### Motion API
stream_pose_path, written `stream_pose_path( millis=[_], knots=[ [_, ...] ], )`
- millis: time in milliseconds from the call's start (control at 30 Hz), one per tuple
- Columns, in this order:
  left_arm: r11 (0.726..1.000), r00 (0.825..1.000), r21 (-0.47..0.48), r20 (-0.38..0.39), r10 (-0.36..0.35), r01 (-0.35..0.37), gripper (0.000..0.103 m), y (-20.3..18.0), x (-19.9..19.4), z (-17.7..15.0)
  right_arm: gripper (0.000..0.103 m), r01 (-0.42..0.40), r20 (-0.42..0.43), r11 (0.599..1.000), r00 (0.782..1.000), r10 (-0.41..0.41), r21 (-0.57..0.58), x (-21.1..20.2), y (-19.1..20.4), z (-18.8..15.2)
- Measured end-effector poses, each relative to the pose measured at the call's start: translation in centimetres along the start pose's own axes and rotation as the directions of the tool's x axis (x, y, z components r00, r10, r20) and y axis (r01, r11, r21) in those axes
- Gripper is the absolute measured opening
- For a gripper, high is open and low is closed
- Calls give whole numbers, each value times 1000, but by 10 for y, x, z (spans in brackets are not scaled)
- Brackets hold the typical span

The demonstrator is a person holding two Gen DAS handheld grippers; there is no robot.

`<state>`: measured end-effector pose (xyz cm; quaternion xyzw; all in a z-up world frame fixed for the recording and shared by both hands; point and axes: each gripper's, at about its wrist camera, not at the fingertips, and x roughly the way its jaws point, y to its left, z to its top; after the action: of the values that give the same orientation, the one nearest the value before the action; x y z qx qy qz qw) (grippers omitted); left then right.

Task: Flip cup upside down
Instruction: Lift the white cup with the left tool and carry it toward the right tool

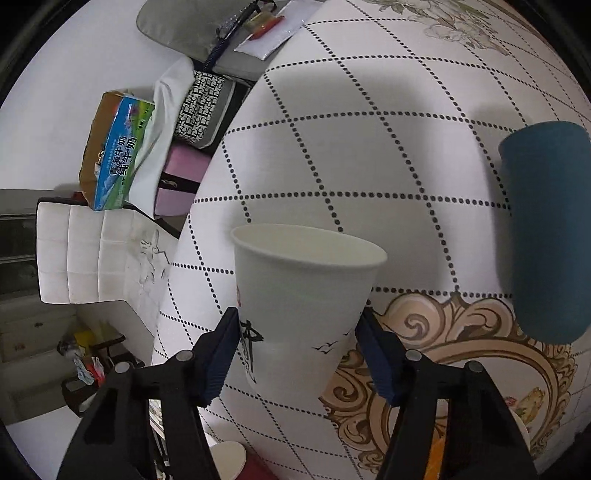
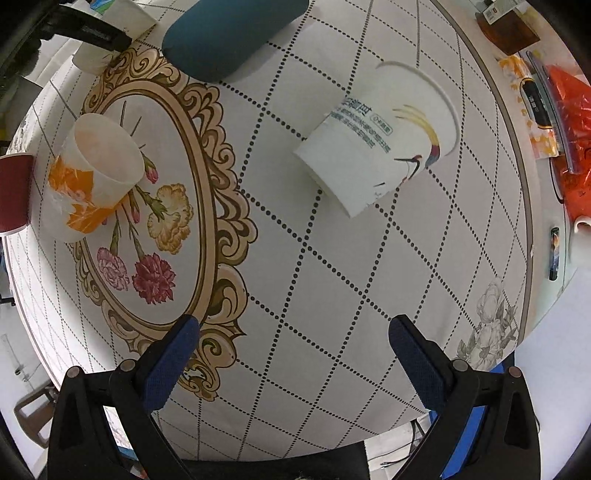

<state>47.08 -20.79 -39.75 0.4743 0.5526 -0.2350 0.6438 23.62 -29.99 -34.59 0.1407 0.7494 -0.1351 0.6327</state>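
In the left wrist view my left gripper (image 1: 297,350) is shut on a white paper cup (image 1: 303,306) with black bird prints; the cup stands mouth up between the blue pads. In the right wrist view my right gripper (image 2: 293,354) is open and empty above the table. Beyond it a white paper cup with a crane print (image 2: 384,142) stands upside down on the cloth. An orange-and-white cup (image 2: 92,173) stands mouth up at the left. The left gripper (image 2: 88,33) holding its cup shows at the top left.
A teal cylinder (image 1: 546,229) stands on the patterned tablecloth (image 1: 369,147); it also shows in the right wrist view (image 2: 232,33). A red cup (image 2: 14,192) is at the left edge. A milk carton box (image 1: 114,151) and white chair (image 1: 96,254) stand beyond the table.
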Motion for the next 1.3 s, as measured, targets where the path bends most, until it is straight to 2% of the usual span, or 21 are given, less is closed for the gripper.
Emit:
stream_pose_path(
  millis=[233, 433, 633, 833, 933, 1133, 1300],
  knots=[
    [997, 1000, -75, 13, -7, 8, 59, 6, -1, -4, 103, 7, 6, 1000, 1000, -7, -4, -8, 4, -1],
    [984, 998, -169, 19, -54, 57, 59, 16, -11, -10, 103, 11, 20, 1000, 1000, -11, 7, -12, -4, -11],
    [965, 994, -239, 44, -99, 107, 59, 23, -37, -25, 103, 16, 35, 999, 999, -18, 35, -18, -13, -15],
    [943, 987, -294, 72, -141, 156, 59, 26, -74, -58, 103, 7, 61, 999, 998, -10, 38, -28, -21, -24],
    [922, 982, -340, 82, -170, 188, 59, 27, -95, -80, 103, 0, 74, 1000, 997, -2, 23, -31, -29, -28],
    [857, 973, -460, 83, -217, 231, 59, 20, -127, -133, 103, -11, 96, 999, 995, 15, -39, -44, -35, -43],
    [780, 964, -576, 60, -258, 245, 59, 1, -141, -184, 103, -23, 84, 993, 996, 33, -118, -39, -30, -63]
  ],
)
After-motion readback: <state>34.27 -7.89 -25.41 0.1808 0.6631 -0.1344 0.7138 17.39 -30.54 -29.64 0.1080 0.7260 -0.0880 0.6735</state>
